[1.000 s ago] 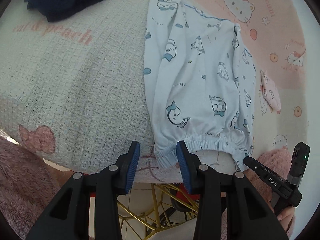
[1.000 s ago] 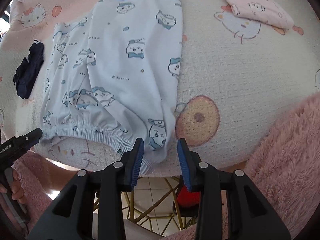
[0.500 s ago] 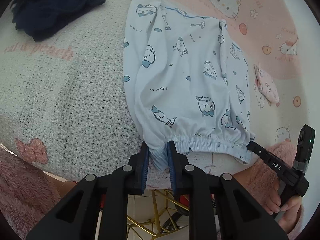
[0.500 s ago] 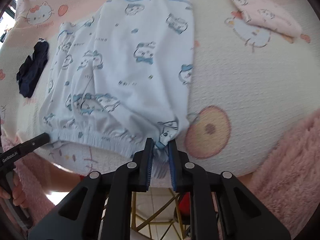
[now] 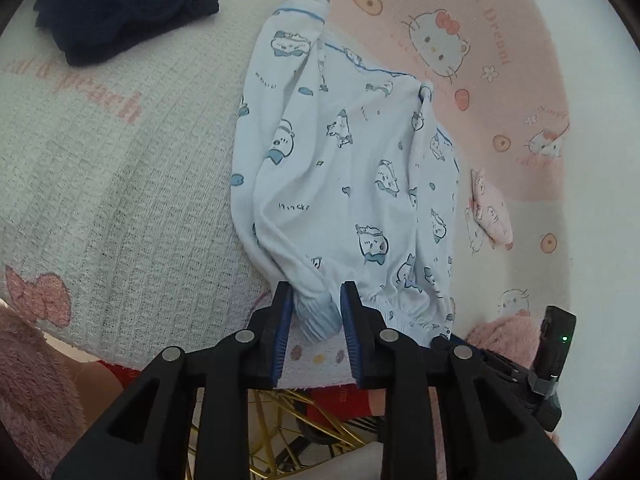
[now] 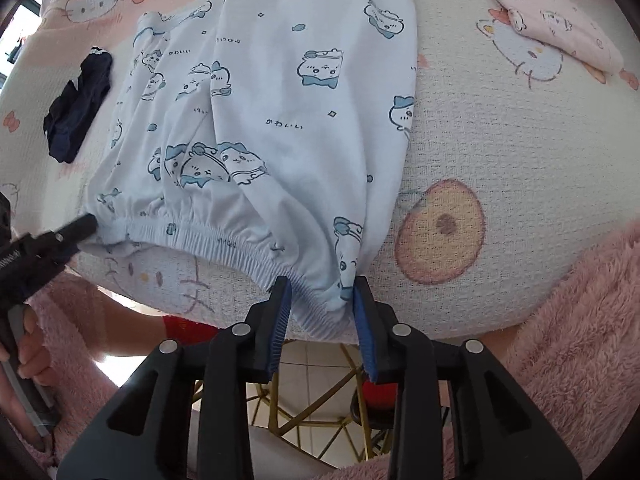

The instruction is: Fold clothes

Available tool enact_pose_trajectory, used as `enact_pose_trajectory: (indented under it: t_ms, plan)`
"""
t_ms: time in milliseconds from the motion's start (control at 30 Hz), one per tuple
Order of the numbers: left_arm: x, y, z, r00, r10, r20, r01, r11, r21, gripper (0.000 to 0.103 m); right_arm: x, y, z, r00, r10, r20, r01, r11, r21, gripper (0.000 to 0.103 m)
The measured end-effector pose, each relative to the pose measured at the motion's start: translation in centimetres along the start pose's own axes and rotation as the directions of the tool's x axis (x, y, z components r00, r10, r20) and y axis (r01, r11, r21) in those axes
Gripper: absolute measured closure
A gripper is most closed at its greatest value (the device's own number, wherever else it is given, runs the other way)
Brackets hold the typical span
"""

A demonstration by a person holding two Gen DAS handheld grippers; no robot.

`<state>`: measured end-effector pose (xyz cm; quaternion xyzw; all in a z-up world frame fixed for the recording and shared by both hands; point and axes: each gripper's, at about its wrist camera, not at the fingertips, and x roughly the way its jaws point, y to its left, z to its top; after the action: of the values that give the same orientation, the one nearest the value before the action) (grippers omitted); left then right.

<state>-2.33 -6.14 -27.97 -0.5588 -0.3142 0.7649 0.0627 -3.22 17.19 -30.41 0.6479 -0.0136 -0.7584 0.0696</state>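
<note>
navy garment (image 5: 120, 8) — cropped at top edge

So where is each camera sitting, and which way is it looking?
Left wrist: on the left gripper, facing forward over the waistband's left corner; the person's pink sleeve shows.
Right wrist: on the right gripper, facing the waistband's right corner; a hand shows.
Both see the blue pyjama pants, the navy garment and the pink garment.

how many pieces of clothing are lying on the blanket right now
3. The light blue pants lie in the middle, waistband at the near edge; the dark navy garment is to their left; the folded pink garment sits far right. More may lie outside the views.
</note>
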Motion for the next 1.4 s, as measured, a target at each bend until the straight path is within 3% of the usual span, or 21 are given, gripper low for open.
enact_pose_trajectory:
  t_ms: [67, 167, 233, 333, 433, 667, 800, 900, 1033, 1133, 1233, 1400]
  plan:
    - [0.3, -0.2, -0.1, 0.999, 0.039, -0.01, -0.038, 0.999, 0.021, 0.073, -1.6, 1.5, 0.0, 0.994, -0.068, 0.09, 0.075, 0.994, -0.076, 0.071]
    - [1.6, 0.4, -0.4, 0.994, 0.084, -0.068, -0.083, 0.996, 0.01, 0.073, -3.3, 3.3, -0.1, 0.987, -0.003, 0.16, 0.031, 0.985, -0.167, 0.069]
    - [1.8, 0.7, -0.5, 0.991, 0.103, -0.087, -0.103, 0.995, 0.011, 0.073, -2.2, 5.1, -1.4, 0.993, -0.003, 0.118, 0.031, 0.973, -0.23, 0.068]
    - [1.6, 0.5, -0.7, 0.988, 0.127, -0.09, -0.125, 0.992, 0.032, 0.072, 1.4, 4.7, -2.1, 0.988, -0.144, 0.057, 0.155, 0.943, -0.295, 0.068]
    - [0.9, -0.3, -0.8, 0.988, 0.14, -0.061, -0.136, 0.988, 0.072, 0.071, 2.6, 4.7, -1.3, 0.984, -0.173, 0.043, 0.178, 0.941, -0.286, 0.069]
    - [-1.2, -2.3, -0.4, 0.988, 0.151, 0.03, -0.154, 0.972, 0.179, 0.07, 1.8, 4.3, -0.6, 0.973, -0.203, 0.114, 0.224, 0.95, -0.218, 0.069]
    - [-0.4, -4.1, -0.8, 0.99, 0.14, 0.007, -0.136, 0.949, 0.284, 0.07, -1.4, 3.8, -0.8, 0.982, -0.072, 0.176, 0.105, 0.978, -0.182, 0.068]
    - [1.1, -6.0, -1.6, 0.991, 0.13, -0.043, -0.105, 0.921, 0.375, 0.07, -1.0, 5.4, -2.1, 0.996, 0.048, 0.08, -0.025, 0.964, -0.264, 0.067]
    - [3.1, -7.5, -2.6, 0.971, 0.233, -0.062, -0.181, 0.876, 0.447, 0.07, 1.6, 7.6, -2.3, 0.99, -0.116, 0.078, 0.137, 0.925, -0.354, 0.068]
    - [4.1, -8.0, -3.1, 0.947, 0.316, -0.053, -0.249, 0.831, 0.497, 0.07, 3.1, 8.9, -2.2, 0.968, -0.231, 0.1, 0.252, 0.879, -0.405, 0.079]
    - [5.2, -8.3, -3.0, 0.935, 0.349, -0.064, -0.269, 0.815, 0.513, 0.07, 2.9, 8.8, -1.9, 0.968, -0.22, 0.123, 0.251, 0.888, -0.385, 0.085]
    - [4.6, -9.5, -2.7, 0.945, 0.327, -0.03, -0.264, 0.812, 0.52, 0.07, 1.8, 6.7, -0.5, 0.975, -0.166, 0.146, 0.199, 0.944, -0.262, 0.094]
